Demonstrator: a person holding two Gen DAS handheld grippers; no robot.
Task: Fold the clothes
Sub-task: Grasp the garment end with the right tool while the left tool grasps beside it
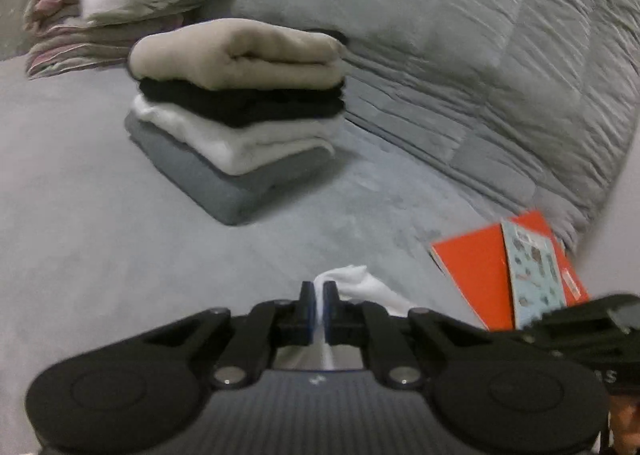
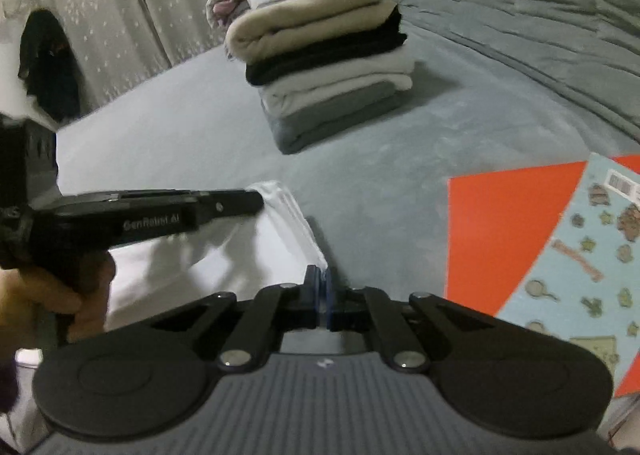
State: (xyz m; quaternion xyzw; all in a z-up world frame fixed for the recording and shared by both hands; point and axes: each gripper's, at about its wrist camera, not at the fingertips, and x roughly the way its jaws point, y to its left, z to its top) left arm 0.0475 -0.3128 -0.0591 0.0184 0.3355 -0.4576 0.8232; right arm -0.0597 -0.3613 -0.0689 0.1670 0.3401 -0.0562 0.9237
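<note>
Both grippers are working low over the bed (image 1: 100, 215), which is covered in a grey sheet.

Left gripper (image 1: 319, 309): its fingers are pinching a bunched edge of the white garment (image 1: 360, 287), with a thin strip of white cloth running back between the blue pads. In the right wrist view the left gripper (image 2: 256, 202) is reaching in from the left, with its tip sitting on the far corner of the white garment (image 2: 224, 255); a hand (image 2: 52, 291) is gripping its handle.

Right gripper (image 2: 321, 295): its fingers are squeezing the near right corner of the same white garment, pads pressed together on the cloth.

The white garment is lying flat on the bed between the two grippers, near the front edge, held at two corners.

Further back on the bed a folded stack (image 1: 240, 115) is sitting: grey at the bottom, then white, black and beige on top. Behind it, pillows (image 1: 120, 3) are piled up. A grey quilt (image 1: 500, 75) is lying bunched to the right. An orange book (image 2: 500, 235) with a pale blue patterned sheet on it is resting on the bed, right of the garment and apart from it. Focus is soft in both views.
</note>
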